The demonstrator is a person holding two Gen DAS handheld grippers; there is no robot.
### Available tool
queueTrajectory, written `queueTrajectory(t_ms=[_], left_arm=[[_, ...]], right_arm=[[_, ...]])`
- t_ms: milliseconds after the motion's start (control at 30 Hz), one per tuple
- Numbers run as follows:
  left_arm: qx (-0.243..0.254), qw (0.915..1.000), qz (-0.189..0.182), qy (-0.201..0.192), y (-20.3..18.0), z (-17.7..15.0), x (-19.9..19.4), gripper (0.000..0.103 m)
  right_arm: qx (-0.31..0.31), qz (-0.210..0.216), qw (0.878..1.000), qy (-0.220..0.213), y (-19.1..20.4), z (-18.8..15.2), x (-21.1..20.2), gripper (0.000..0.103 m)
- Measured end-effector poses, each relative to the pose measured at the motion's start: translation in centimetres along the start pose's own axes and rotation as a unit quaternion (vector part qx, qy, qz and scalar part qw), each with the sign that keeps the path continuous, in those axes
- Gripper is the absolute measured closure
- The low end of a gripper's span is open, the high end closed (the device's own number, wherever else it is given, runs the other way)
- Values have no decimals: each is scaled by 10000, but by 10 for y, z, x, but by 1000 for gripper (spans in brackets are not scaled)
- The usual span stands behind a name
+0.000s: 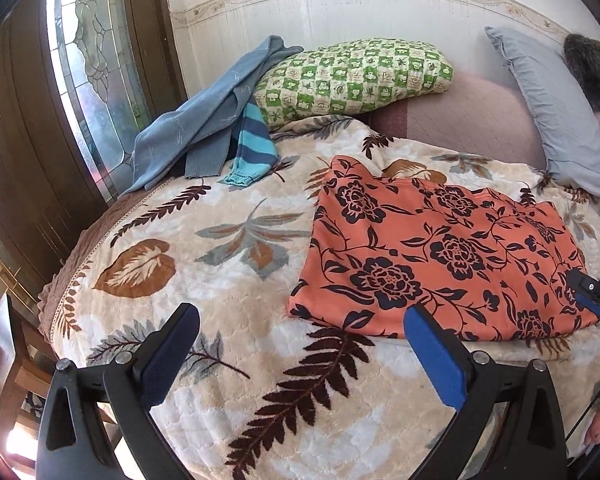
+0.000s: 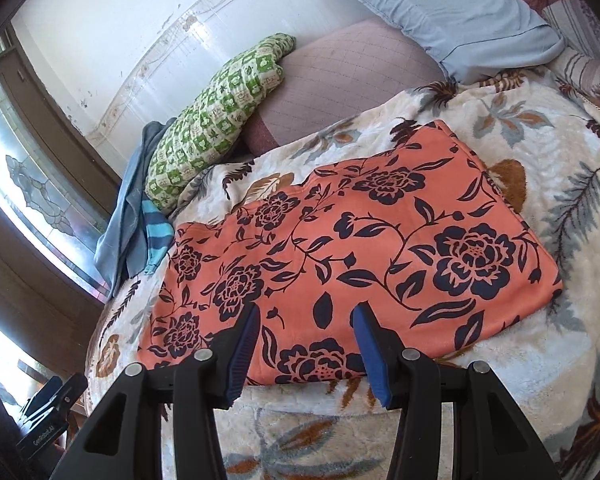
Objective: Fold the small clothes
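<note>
Right tongs (image 2: 306, 314) gape over the floral cloth (image 2: 340, 248).

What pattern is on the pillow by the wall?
Green and cream checks with small leaf prints on the pillow, clearest in the left wrist view.

**Two wrist views over one bed**

The left wrist view looks across the blanket (image 1: 228, 280) toward the wall, close above it, the orange cloth (image 1: 440, 256) to its right. The right wrist view sits nearer, directly over that cloth (image 2: 340, 248). Both share the green pillow (image 1: 352, 76) (image 2: 216, 120).
</note>
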State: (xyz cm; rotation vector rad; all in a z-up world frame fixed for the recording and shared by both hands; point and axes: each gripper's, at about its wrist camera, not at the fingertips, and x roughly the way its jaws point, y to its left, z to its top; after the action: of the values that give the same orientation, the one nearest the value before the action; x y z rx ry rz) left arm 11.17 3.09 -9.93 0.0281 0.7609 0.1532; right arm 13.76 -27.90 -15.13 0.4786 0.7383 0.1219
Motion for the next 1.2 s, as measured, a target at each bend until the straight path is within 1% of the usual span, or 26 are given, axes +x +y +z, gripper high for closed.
queueTrajectory(t_ms=[133, 233, 300, 367, 467, 500, 533, 567, 600, 633, 667, 733, 800, 867, 933, 1033, 1200], left_arm=[[84, 9997, -151, 147, -17, 10, 26, 1], [118, 9996, -95, 239, -30, 19, 49, 1], [14, 9994, -155, 293, -36, 24, 63, 1], [35, 9992, -150, 376, -45, 26, 79, 1], [129, 9972, 125, 728, -56, 20, 111, 1], [161, 9955, 230, 904, -56, 15, 122, 1], [195, 9922, 421, 1161, -55, 10, 133, 1], [122, 9900, 467, 1324, -51, 7, 138, 1], [-65, 9909, 355, 1296, -44, 6, 134, 1], [-182, 9917, 348, 1228, -39, 8, 126, 1], [-190, 9929, 375, 1112, -36, 10, 117, 1], [-17, 9959, 420, 803, -35, 15, 96, 1], [65, 9976, 439, 533, -31, 19, 75, 1], [-46, 9987, 333, 382, -22, 19, 57, 1], [-187, 9989, 242, 353, -13, 17, 44, 1], [-340, 9990, 135, 267, 1, 10, 29, 1], [-316, 9987, 274, 292, 15, -9, 22, 1]], right_arm=[[-15, -141, 9999, 47, -1, 9, 18, 51], [45, -210, 9997, 106, -7, 17, 30, 51], [199, -167, 9995, 166, -14, 21, 38, 51], [323, -98, 9992, 233, -17, 25, 45, 51], [232, -290, 9987, 339, -18, 28, 55, 51], [187, -446, 9976, 498, -19, 27, 63, 51], [178, -662, 9950, 730, -23, 24, 72, 50], [216, -834, 9919, 937, -29, 21, 80, 50], [281, -794, 9919, 947, -33, 20, 81, 50], [332, -756, 9927, 881, -34, 22, 77, 51], [304, -764, 9931, 836, -33, 23, 72, 51], [192, -816, 9945, 624, -30, 24, 61, 51], [168, -595, 9975, 343, -27, 25, 47, 51], [54, -369, 9993, 103, -21, 26, 33, 51], [-134, -259, 9996, -48, -13, 24, 23, 50], [-304, -57, 9995, -32, -3, 17, 19, 50], [-580, 96, 9982, 73, 11, 9, 22, 50]])
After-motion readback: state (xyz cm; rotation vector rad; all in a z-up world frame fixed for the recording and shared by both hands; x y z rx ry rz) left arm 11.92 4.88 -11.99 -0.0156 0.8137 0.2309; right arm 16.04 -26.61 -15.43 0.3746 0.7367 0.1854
